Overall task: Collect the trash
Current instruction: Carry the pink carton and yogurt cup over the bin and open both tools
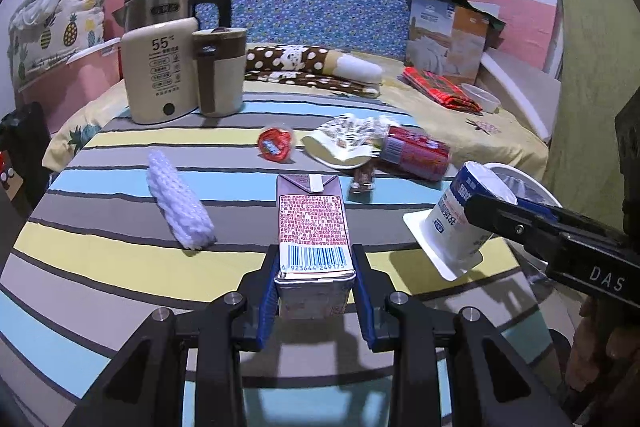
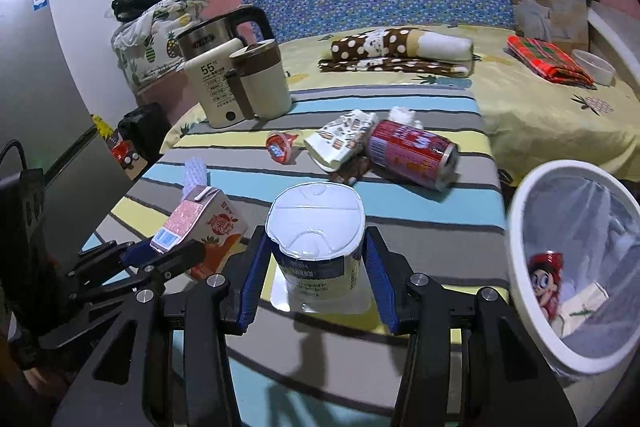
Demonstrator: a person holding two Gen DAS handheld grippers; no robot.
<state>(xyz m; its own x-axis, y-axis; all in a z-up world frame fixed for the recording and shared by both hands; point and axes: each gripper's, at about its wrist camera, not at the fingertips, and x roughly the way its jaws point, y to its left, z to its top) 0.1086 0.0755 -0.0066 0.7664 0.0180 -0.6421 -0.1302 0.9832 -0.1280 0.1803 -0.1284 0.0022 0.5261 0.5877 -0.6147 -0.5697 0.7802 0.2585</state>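
Carrying the yogurt cup (image 2: 318, 247) clamped in the right gripper (image 2: 318, 279), with the bin (image 2: 516, 227) lying just to its right (the left gripper (image 1: 315, 287), farther off, is gripping the milk carton (image 1: 312, 223)).

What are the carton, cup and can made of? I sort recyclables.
Carton: coated paperboard, likely; folded seams, printed barcode.
Cup: thin glossy plastic with a white peel-type lid, apparently.
Can: metal, probably aluminium; shiny rim, printed red wall.

Striped cloth (image 2: 420, 223): can (image 2: 412, 153) at back, wrapper (image 2: 340, 139) to its left; kettle (image 2: 224, 83) rear left; bin (image 2: 576, 267) beside cloth's right edge.
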